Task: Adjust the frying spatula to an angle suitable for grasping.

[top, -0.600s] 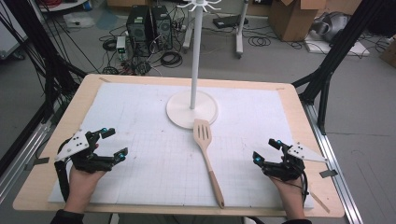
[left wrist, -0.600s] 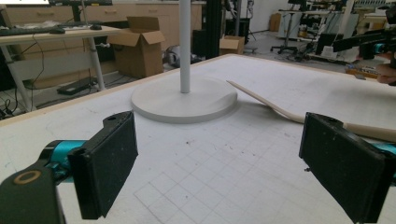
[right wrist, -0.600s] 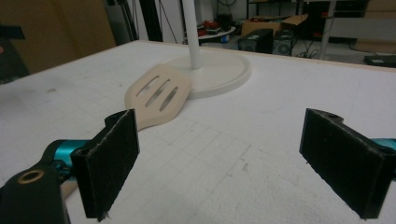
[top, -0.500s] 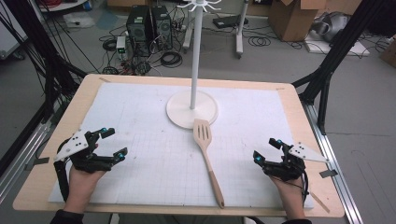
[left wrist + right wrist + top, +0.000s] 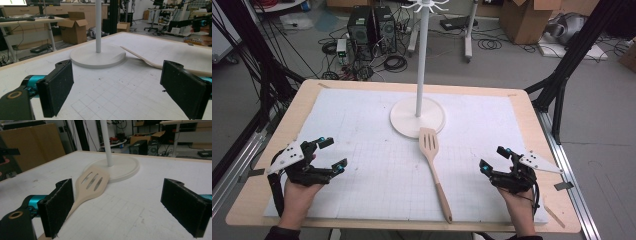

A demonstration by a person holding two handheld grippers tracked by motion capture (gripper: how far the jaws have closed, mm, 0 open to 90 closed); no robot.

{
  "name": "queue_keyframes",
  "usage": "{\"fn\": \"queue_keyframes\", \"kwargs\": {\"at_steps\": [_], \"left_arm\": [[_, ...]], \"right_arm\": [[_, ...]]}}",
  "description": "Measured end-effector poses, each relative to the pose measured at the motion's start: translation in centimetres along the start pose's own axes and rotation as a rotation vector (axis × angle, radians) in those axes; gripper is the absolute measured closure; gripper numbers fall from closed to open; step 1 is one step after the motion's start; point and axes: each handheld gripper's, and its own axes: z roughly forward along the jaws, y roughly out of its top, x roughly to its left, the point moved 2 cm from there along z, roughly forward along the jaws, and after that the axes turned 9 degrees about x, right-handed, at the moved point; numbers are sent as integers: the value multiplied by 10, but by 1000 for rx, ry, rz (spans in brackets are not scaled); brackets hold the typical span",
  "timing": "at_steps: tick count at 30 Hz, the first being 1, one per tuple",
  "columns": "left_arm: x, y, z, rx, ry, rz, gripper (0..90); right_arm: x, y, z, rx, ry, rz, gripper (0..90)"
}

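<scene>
A: What sits on the worktop [image 5: 362,100], biggest first?

B: A white gridded mat covers most of it. Toward the far edge, about midway across, stands a white hook stand [image 5: 418,116]: a round base with a thin pole rising out of the top of the high view. Then a wooden slotted spatula [image 5: 435,169] lies flat on the mat, its blade just at the near rim of the base, perhaps touching it, its handle running toward the near edge and a little to the right.

A: Why laid out like that?

B: My guess is that the spatula is meant to hang on the stand's hooks, so it lies right at its foot, handle toward the person for an easy pickup.

A: And the grippers?

B: The left gripper [image 5: 326,153] rests near the near left corner, the right gripper [image 5: 495,159] near the near right corner, each in a hand low over the mat. Both have their jaws spread wide with nothing between them.

A: Where is the spatula relative to them?

B: Between the two, well apart from the left, nearer the right. In the right gripper view the blade [image 5: 92,182] lies ahead, just past the left-hand jaw.
</scene>
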Motion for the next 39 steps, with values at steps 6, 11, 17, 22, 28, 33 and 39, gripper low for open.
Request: {"fn": "queue_keyframes", "kwargs": {"at_steps": [6,11,17,22,28,33,39], "left_arm": [[-2,3,-3,-8,-2,8,119],[-2,3,-8,-17,1,2,119],[-1,2,-11,-16,9,1,119],[-1,0,-12,-11,10,-1,119],[-1,0,-11,-13,5,-4,119],[-2,0,-10,-11,3,-2,119],[-1,0,-10,-11,1,-5,119]], "right_arm": [[18,10,6,5,-8,-5,103],[38,14,19,27,-17,-21,113],[60,14,39,85,-22,-40,154],[76,6,62,167,-40,-50,160],[88,-1,79,230,-47,-51,160],[95,-7,91,285,-49,-55,184],[102,-13,105,364,-50,-60,282]]}}
